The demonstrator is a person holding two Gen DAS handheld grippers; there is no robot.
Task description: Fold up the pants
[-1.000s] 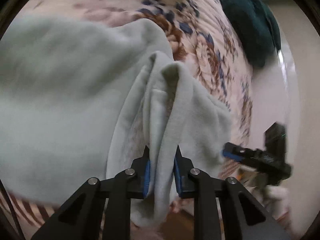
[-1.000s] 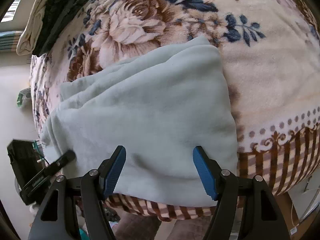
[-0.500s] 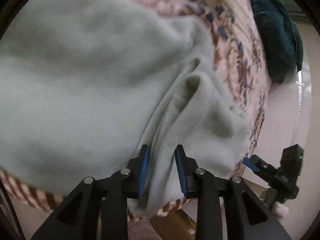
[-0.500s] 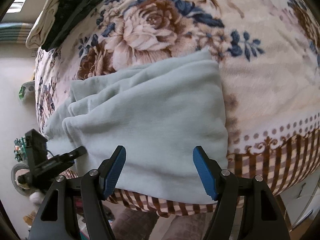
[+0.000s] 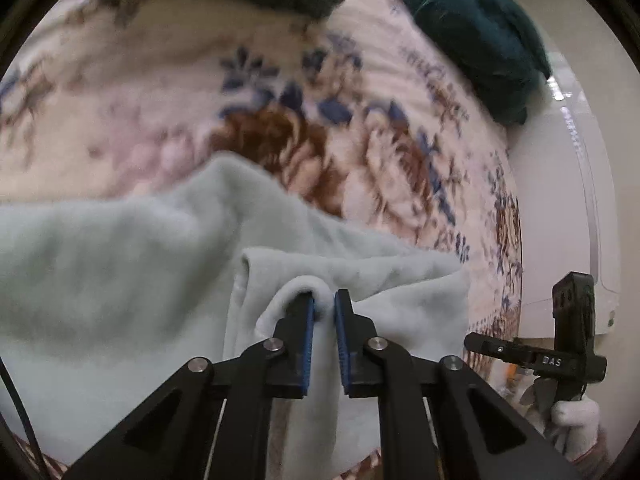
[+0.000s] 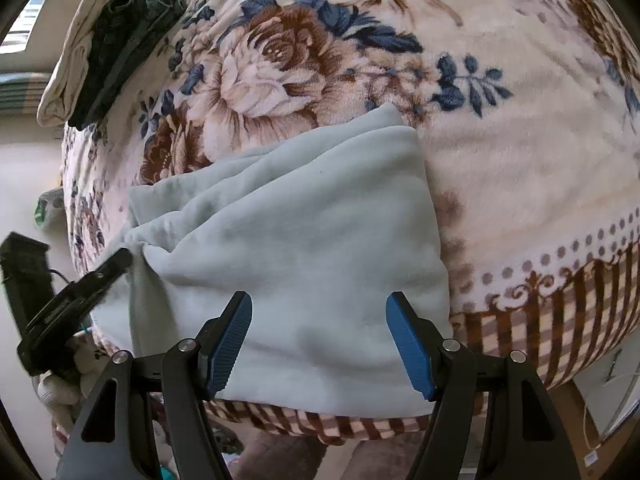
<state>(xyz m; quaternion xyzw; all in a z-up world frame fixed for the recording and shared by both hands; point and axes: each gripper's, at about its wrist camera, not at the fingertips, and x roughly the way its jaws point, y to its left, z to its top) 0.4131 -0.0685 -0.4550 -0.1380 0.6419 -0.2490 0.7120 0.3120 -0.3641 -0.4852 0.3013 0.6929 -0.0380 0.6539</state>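
The pale mint fleece pants [image 6: 296,248] lie folded on a floral blanket at the bed's front edge. My left gripper [image 5: 325,304] is shut on a bunched edge of the pants [image 5: 120,288] at their left side; it also shows in the right wrist view [image 6: 116,260] touching the cloth. My right gripper [image 6: 320,312] is open and empty, hovering just above the near part of the pants. The right gripper also shows in the left wrist view [image 5: 474,340], held off the bed's edge.
The floral blanket [image 6: 500,152] covers the bed, with a brown striped border [image 6: 560,312] hanging over the front. A stack of dark and cream clothes [image 6: 108,36] lies at the far left. Dark teal clothing [image 5: 476,28] lies at the far side.
My left gripper has carried the pinched edge of the pants over onto the rest, so the cloth now lies more bunched and narrower. The right gripper has stayed open in place.
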